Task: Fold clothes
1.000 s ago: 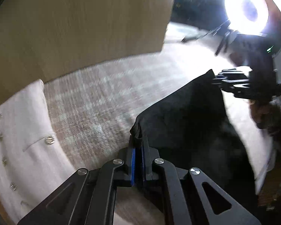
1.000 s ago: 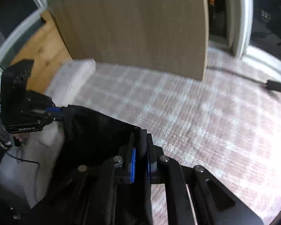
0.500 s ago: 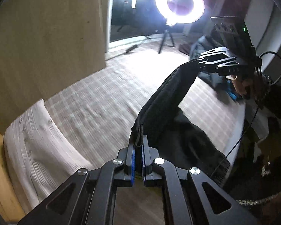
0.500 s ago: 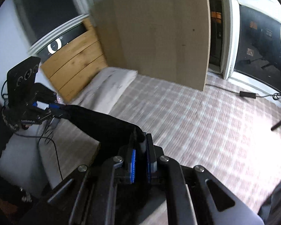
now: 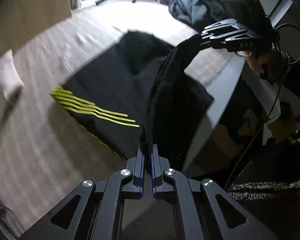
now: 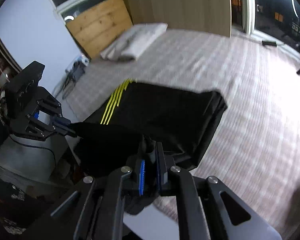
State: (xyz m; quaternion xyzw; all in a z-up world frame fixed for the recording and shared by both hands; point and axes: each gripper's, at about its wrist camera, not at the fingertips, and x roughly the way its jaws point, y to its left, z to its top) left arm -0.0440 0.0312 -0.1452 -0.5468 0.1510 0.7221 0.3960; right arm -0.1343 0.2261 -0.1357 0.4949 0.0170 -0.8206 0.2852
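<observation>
A black garment point(image 5: 114, 84) with yellow stripes point(image 5: 94, 108) lies spread on the plaid bed point(image 5: 30, 140), its near edge lifted. My left gripper point(image 5: 147, 156) is shut on one end of that edge. My right gripper point(image 6: 150, 160) is shut on the other end, and it shows at the upper right of the left wrist view point(image 5: 205, 37). The held edge stretches between them above the bed's near side. The garment point(image 6: 166, 116) and its stripes point(image 6: 116, 102) also show in the right wrist view, with the left gripper point(image 6: 72, 129) at the left.
A folded pale garment point(image 6: 134, 42) lies near the wooden headboard point(image 6: 96, 26). A wood panel point(image 6: 180, 2) stands behind the bed. A grey heap of cloth point(image 5: 190, 8) lies at the far end. A cable point(image 5: 270, 110) hangs by my right hand.
Both grippers have swung down toward the bed with the black garment. Its body has spread out flat on the bed, and the yellow stripes have come into view.
</observation>
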